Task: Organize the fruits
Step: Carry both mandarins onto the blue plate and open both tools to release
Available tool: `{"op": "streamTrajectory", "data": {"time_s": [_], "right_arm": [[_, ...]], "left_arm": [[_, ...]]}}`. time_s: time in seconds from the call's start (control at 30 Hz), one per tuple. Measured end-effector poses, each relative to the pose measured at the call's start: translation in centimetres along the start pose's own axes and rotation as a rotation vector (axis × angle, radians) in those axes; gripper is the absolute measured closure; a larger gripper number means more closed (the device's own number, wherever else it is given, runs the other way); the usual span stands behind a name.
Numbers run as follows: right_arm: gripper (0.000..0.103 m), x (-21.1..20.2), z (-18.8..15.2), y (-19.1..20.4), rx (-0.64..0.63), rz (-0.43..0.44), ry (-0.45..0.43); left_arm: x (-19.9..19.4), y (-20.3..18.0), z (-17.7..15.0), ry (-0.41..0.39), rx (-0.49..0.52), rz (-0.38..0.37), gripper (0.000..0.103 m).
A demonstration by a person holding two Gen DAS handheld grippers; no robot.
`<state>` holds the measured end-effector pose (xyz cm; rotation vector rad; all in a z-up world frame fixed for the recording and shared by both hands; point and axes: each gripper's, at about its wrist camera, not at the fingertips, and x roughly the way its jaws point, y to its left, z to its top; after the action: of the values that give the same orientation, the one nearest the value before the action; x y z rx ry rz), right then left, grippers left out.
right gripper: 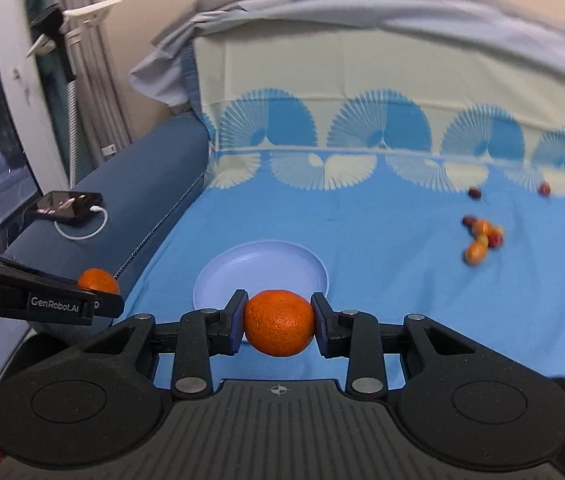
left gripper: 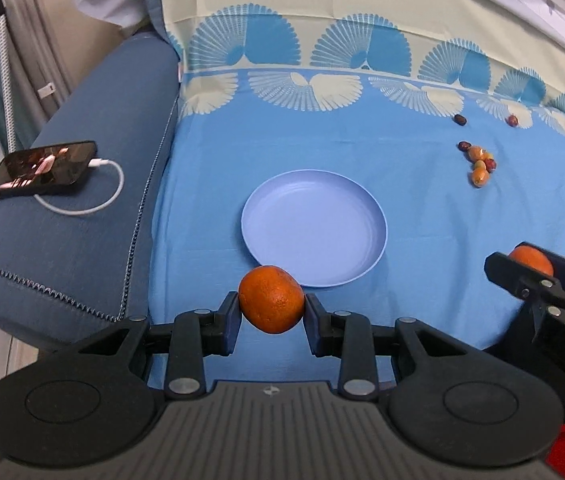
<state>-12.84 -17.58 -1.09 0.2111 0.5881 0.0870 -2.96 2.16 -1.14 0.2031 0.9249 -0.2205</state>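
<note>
With each gripper (left gripper: 271, 312) (right gripper: 278, 322) pinching an orange (left gripper: 271, 299) (right gripper: 279, 322), both should lower gently over the near plate (left gripper: 314, 200) before releasing.

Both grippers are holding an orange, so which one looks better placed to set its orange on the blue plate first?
Probably the left gripper. Its orange sits right at the near rim of the empty blue plate. The right gripper, clamping the other orange, looks off to the plate's side in the left view.
</note>
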Motion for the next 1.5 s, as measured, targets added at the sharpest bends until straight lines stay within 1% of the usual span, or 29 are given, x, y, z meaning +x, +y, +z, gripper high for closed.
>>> {"op": "streamTrajectory", "data": {"time_s": [0.2, 0.57, 1.17, 1.5], "right_arm": [[0.067, -0.5, 0.3, 1.0, -0.033, -0.023, 0.002], [0.067, -0.1, 0.5, 1.5, -0.088, -0.021, 0.013], [0.067, 1.2, 0.6, 1.5, -0.079, -0.018, 0.049], [0.067, 2.8, 0.4, 1.2, -0.077, -0.022, 0.075]], "left_arm": [[-1.1, 0.8, -0.7, -0.037, -0.012, -0.015, 0.066], [-1.2, 1.5, -0.8, -0.04, -0.038, -0.019, 0.066], [0.3, 1.4, -0.5, -0.007, -0.021, -0.026, 0.066], [2.1, 1.5, -0.2, 0.032, -0.017, -0.023, 0.066]]}}
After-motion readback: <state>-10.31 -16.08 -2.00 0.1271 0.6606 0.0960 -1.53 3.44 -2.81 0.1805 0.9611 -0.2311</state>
